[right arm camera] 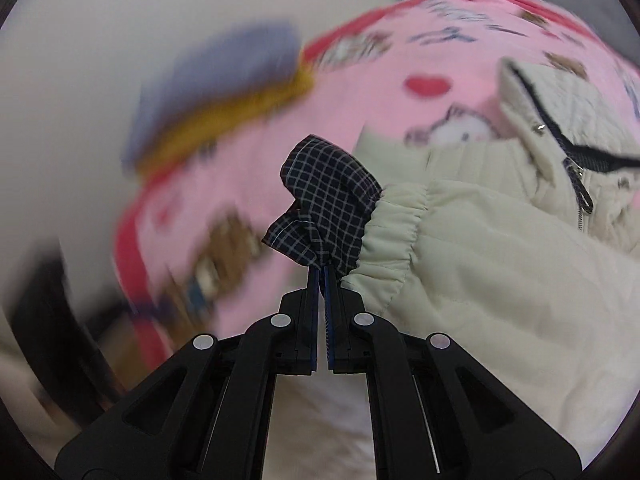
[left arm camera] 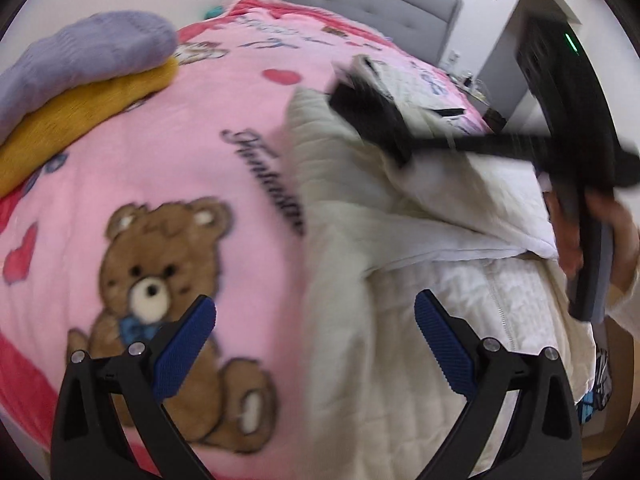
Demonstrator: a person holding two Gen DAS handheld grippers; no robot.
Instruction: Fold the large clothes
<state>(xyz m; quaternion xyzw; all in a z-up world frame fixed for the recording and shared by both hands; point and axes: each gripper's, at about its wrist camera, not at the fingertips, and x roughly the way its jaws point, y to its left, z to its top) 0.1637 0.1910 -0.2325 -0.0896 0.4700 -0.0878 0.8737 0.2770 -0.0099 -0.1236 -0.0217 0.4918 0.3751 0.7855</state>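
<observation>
A cream quilted jacket (left arm camera: 420, 280) lies on a pink teddy-bear blanket (left arm camera: 180, 160) on the bed. My left gripper (left arm camera: 316, 320) is open and empty, hovering above the jacket's left edge. My right gripper (right arm camera: 321, 276) is shut on the jacket's sleeve cuff (right arm camera: 384, 236), where a dark checked lining (right arm camera: 328, 200) sticks out, and holds the sleeve up over the jacket body (right arm camera: 520, 300). The jacket's black-edged collar and zip (right arm camera: 576, 168) show at the right. In the left wrist view the right gripper (left arm camera: 368, 108) reaches across the jacket, motion-blurred.
A folded purple garment (left arm camera: 80, 60) lies on a folded mustard one (left arm camera: 80, 120) at the blanket's far left. A grey headboard (left arm camera: 340, 0) stands behind the bed. A white cabinet (left arm camera: 540, 20) stands at the right.
</observation>
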